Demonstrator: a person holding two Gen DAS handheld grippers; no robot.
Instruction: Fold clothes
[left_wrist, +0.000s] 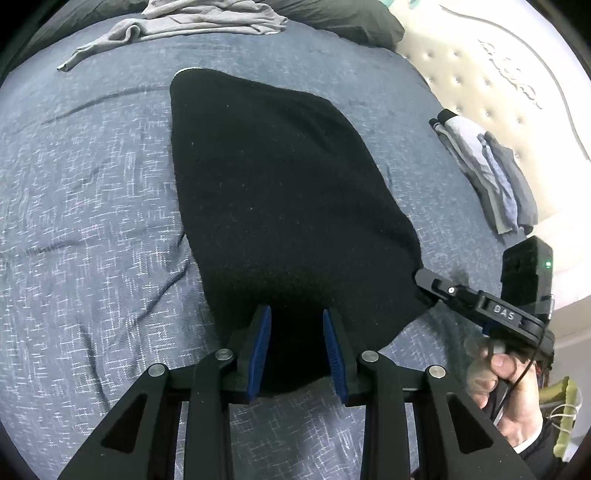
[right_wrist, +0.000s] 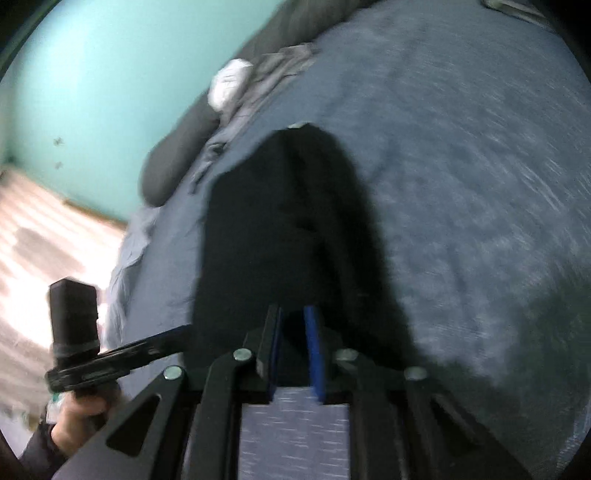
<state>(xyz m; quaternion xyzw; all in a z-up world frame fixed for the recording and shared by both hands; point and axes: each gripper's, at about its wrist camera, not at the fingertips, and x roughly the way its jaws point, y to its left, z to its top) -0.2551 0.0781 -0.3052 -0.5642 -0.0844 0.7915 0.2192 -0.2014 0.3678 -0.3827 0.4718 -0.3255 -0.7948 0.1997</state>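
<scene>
My left gripper (left_wrist: 297, 325) clamped on the near hem of the black garment (left_wrist: 280, 192), which lies flat on the blue bedspread (left_wrist: 92, 221); my right gripper (right_wrist: 293, 332) pinching its near corner

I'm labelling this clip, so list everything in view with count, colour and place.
black garment: one, black, spread mid-bed
blanket: one, blue-grey, covering the bed
grey clothes: one crumpled heap, grey, far end
folded clothes: one stack, grey and blue, right bed edge
pillow: one, dark grey, by the teal wall
left tool: over the garment's near edge
right tool: shut on the garment's corner
</scene>
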